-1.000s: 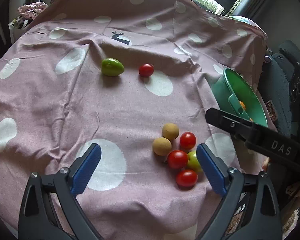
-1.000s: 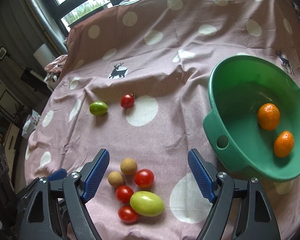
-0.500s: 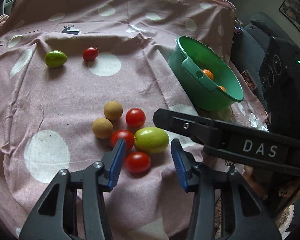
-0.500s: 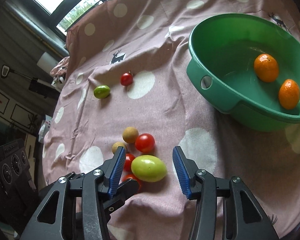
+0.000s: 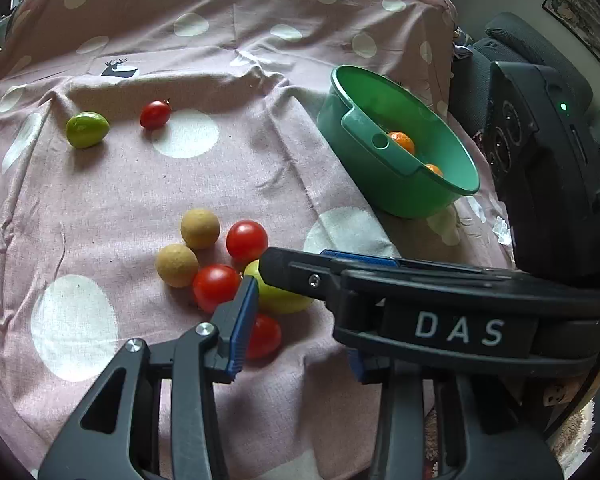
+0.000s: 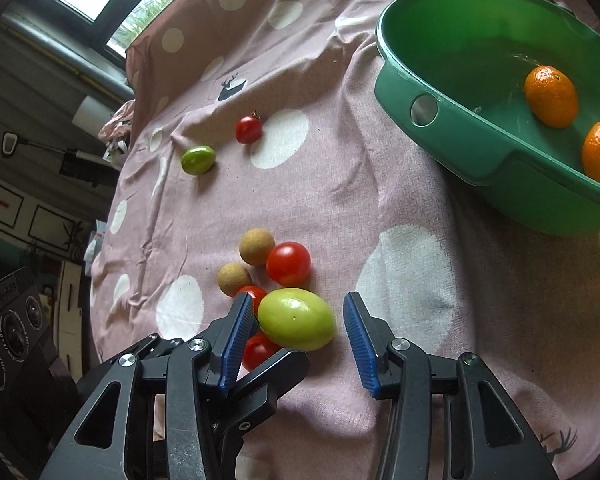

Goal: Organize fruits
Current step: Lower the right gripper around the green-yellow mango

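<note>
Right gripper (image 6: 296,330) straddles green fruit (image 6: 297,319), pads not yet pressing; left gripper (image 5: 300,320) closing round near tomato (image 5: 263,337); squeeze gently, lift clear of neighbours toward bowl (image 6: 476,152).

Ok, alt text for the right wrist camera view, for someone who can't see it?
The right gripper straddles a green fruit among small tomatoes on a pink spotted cloth; a green bowl at right holds two oranges.

Left wrist view: right hand-held gripper (image 5: 432,312) hides the left hand-held gripper's (image 5: 300,320) right pad and part of the large green fruit (image 5: 278,298). Second orange (image 5: 434,169) mostly behind the green bowl's rim (image 5: 384,160).
</note>
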